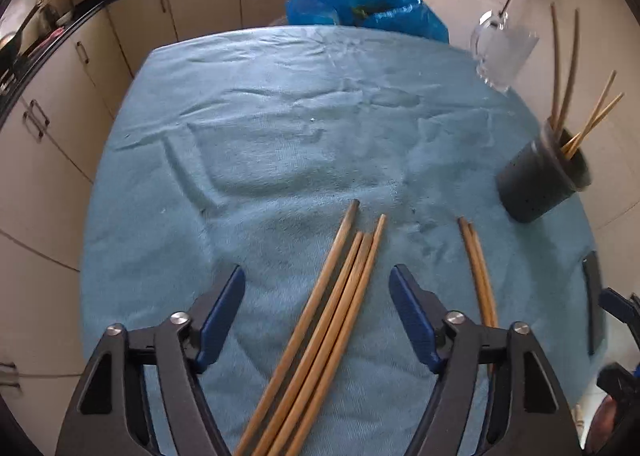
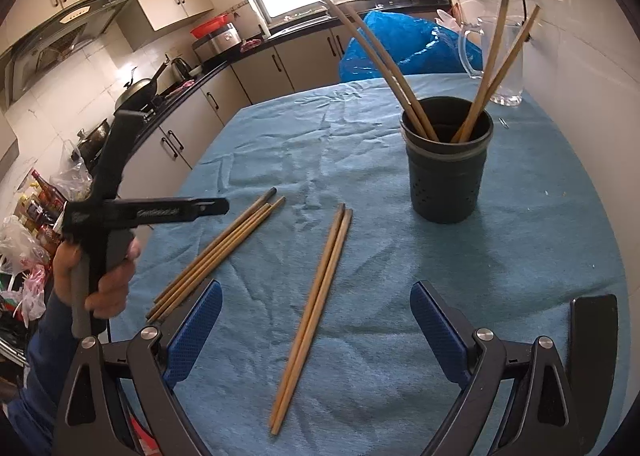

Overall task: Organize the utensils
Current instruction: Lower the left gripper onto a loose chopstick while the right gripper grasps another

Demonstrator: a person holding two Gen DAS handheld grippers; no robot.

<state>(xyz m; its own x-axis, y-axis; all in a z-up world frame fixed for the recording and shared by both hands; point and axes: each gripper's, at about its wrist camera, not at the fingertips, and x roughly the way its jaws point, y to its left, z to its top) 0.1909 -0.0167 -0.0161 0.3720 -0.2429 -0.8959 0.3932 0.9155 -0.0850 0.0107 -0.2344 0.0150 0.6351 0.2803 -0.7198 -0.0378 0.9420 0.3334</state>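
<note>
**A:** Item one, the tabletop covering?

**B:** Blue towel cloth (image 2: 360,159), wrinkled, spread over the whole tabletop.

**A:** Loose utensils on it?

**B:** Two lots. A bundle of four wooden chopsticks (image 1: 332,308), lying side by side and touching, seen in the left wrist view between the two fingers of the left claw (image 1: 316,316). Then a pair of chopsticks (image 2: 316,316), lying flat and touching each other, just right of the bundle; in the right wrist view the pair lies between the fingers of the right claw (image 2: 316,332).

**A:** State of the claws?

**B:** Left claw: jaws apart, blue pads clear of the bundle on either side, nothing gripped. Whether its tips touch the cloth, I cannot tell. Right claw: jaws wide apart, empty, above the cloth with the pair below it.

**A:** Holder?

**B:** One dark cylindrical utensil holder (image 2: 446,159), perforated near the base, upright on the cloth beyond the pair and to the right. Contents: four chopsticks (image 2: 404,95), leaning out in two pairs, one pair left, one pair right.

**A:** Other entries?

**B:** Clear glass pitcher (image 2: 504,55) with handle, behind the holder near the wall. Blue plastic bag (image 2: 400,43) at the far edge of the tabletop. A person's hand (image 2: 104,280), blue sleeve, gripping the handle of the left tool, seen at the left of the right wrist view. Kitchen cabinets (image 2: 256,71) and a dark counter run behind.
</note>
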